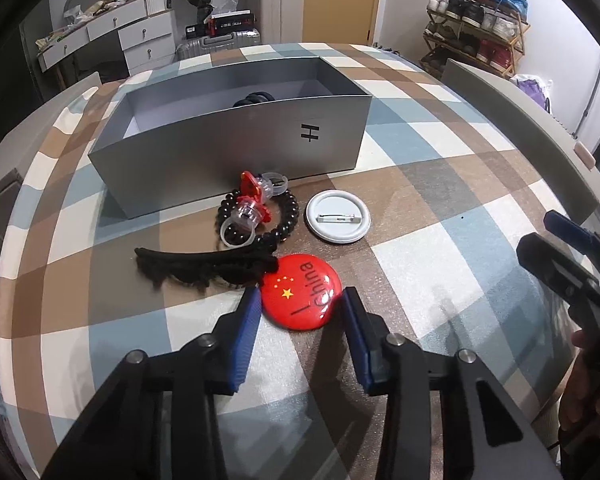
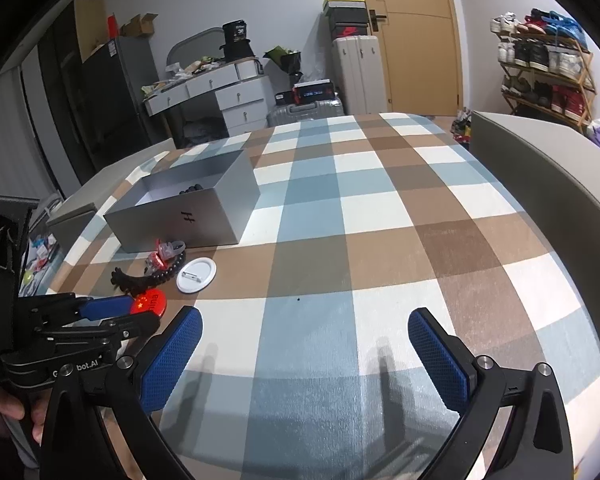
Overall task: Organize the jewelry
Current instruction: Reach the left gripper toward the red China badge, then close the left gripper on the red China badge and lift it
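Progress approx early: only a dark item (image 1: pixel 256 98) in box (image 1: pixel 236 152). I'm bracketing red badge (image 1: pixel 302 294) w/ left tool (image 1: pixel 302 300), half open, no grip yet. Beyond it: hair clip (image 1: pixel 204 266), bracelet (image 1: pixel 276 232), rings (image 1: pixel 246 210), white badge (image 1: pixel 337 216). Right tool (image 2: pixel 305 348) wide, empty.

Both views are evenly lit by soft indoor light from above, bright enough to keep colours clear. The red badge (image 1: pixel 301 294) carries small white glints on its glossy face. On the checked tablecloth (image 2: pixel 340 240) faint double shadows of the gripper fingers stretch toward the camera. The fisheye lens bends the table edge and the shoe rack (image 1: pixel 480 20) into curves, and black corners frame each view. The far room looks slightly soft; the near objects are sharp.
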`<state>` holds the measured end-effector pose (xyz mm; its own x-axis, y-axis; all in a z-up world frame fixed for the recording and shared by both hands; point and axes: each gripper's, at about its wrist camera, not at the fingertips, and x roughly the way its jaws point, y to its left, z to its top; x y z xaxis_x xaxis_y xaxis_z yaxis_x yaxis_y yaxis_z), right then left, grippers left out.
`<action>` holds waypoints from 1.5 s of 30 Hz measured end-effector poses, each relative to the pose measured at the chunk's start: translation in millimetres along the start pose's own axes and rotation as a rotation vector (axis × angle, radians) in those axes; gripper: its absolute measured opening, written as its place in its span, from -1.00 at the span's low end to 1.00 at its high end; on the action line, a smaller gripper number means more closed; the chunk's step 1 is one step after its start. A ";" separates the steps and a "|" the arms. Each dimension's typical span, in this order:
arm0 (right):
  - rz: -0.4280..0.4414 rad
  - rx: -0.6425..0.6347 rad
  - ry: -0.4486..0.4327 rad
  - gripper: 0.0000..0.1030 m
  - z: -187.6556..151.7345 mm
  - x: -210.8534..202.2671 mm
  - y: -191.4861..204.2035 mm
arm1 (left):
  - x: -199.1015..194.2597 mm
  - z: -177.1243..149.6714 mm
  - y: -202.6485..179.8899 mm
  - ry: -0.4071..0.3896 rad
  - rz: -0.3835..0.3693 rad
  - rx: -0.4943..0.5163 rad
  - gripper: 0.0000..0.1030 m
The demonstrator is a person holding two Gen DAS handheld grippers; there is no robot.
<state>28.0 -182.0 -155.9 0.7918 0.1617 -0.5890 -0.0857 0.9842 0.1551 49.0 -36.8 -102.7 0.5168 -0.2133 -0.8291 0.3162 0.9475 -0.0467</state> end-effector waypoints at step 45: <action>0.025 0.027 0.043 1.00 -5.1 0.3 -0.4 | -9.9 -4.0 -14.7 -0.037 -0.037 0.043 -0.28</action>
<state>25.2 -182.0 -160.2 0.7628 0.1897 -0.6182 -0.0883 0.9776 0.1910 36.1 -47.7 -96.1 0.5331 -0.2569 -0.8061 0.3687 0.9281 -0.0519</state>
